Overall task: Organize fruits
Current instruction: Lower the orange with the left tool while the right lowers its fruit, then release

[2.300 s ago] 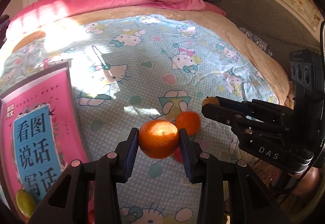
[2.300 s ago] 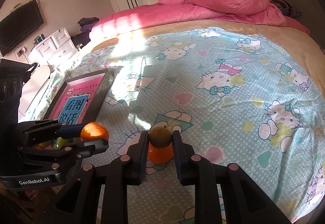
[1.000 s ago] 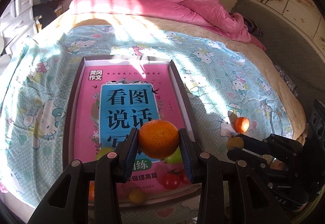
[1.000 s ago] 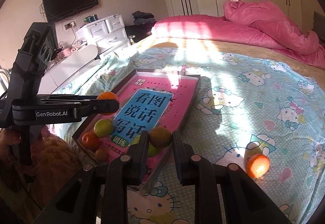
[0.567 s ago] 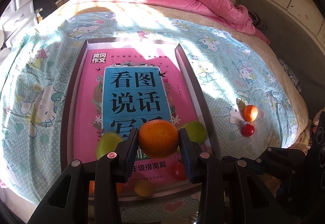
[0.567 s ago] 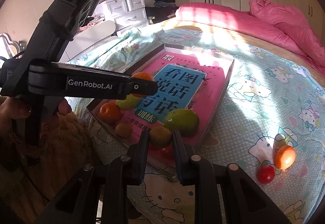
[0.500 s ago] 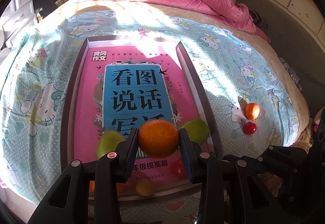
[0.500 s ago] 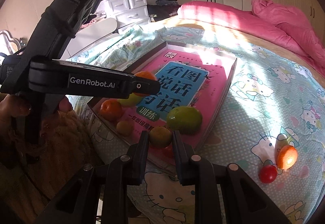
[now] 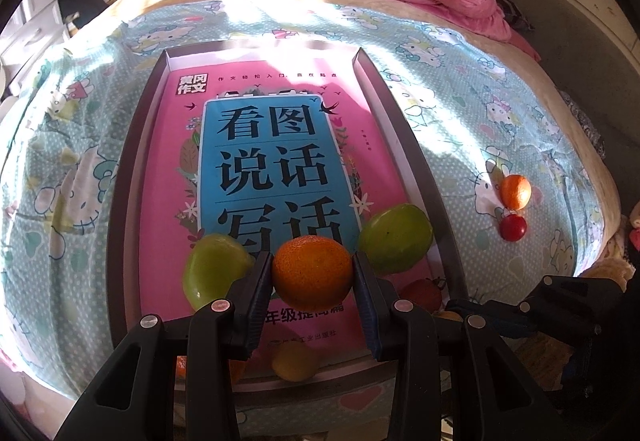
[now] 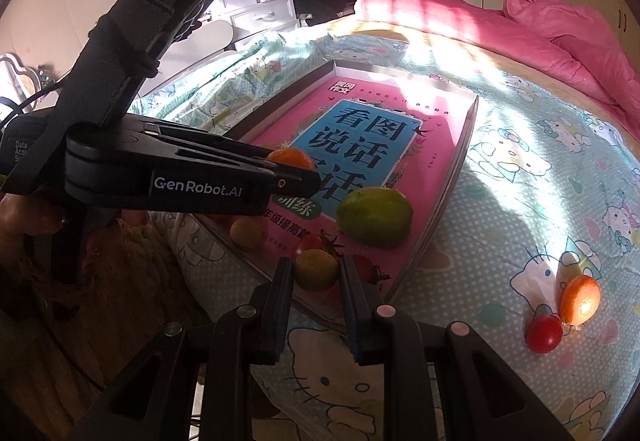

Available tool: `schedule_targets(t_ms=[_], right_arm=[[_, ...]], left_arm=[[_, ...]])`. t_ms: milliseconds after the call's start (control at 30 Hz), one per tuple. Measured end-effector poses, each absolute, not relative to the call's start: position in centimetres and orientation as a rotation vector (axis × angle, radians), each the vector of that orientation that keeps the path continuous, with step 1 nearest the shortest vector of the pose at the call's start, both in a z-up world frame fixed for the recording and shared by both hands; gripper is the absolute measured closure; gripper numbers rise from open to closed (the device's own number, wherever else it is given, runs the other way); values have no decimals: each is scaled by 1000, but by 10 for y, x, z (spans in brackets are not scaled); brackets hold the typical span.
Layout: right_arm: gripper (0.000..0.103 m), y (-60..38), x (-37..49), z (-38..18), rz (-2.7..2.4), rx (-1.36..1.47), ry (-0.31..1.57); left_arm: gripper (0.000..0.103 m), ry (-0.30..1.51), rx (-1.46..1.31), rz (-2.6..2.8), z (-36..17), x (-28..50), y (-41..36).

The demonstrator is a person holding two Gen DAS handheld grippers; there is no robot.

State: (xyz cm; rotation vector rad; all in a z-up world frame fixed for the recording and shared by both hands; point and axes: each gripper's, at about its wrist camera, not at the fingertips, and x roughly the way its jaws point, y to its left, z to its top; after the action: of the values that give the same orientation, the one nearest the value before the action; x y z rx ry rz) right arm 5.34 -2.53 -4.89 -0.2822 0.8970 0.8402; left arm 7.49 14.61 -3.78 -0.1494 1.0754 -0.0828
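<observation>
**A:** Left camera first: the left claw (image 9: pixel 312 273) is clamped on an orange (image 9: pixel 311 268), and compared with a couple of seconds ago, when it hung over bare bedsheet, it's now over the near end of the tray (image 9: pixel 404 129) with the pink book (image 9: pixel 276 145) in it. Two green fruits (image 9: pixel 396 237) sit either side of it on the book.

**B:** So a drop-off, I'd guess. And the right camera?

**A:** Same story. The right claw (image 10: pixel 316 273) is squeezed on a small yellow-brown fruit (image 10: pixel 315 268) and has swung from the sheet to just over the tray's near corner, next to some red tomatoes (image 10: pixel 366 267).

**B:** What's left out?

**A:** A small orange fruit (image 10: pixel 581 299) and a cherry tomato (image 10: pixel 544 333), touching each other on the bed (image 10: pixel 520 177), well clear of the tray. Probably the next pickup.
</observation>
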Motion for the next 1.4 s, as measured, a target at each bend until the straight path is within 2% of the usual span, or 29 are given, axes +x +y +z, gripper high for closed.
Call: schedule_targets(t_ms=[967,1400], right_arm=[[78,-30,61,-57,814,-272,928],[71,-56,72,-47,761,-191,911]], left_arm=[[62,1123,-115,-80,-50,78,138],[62,1147,-84,-80,-55,79,133]])
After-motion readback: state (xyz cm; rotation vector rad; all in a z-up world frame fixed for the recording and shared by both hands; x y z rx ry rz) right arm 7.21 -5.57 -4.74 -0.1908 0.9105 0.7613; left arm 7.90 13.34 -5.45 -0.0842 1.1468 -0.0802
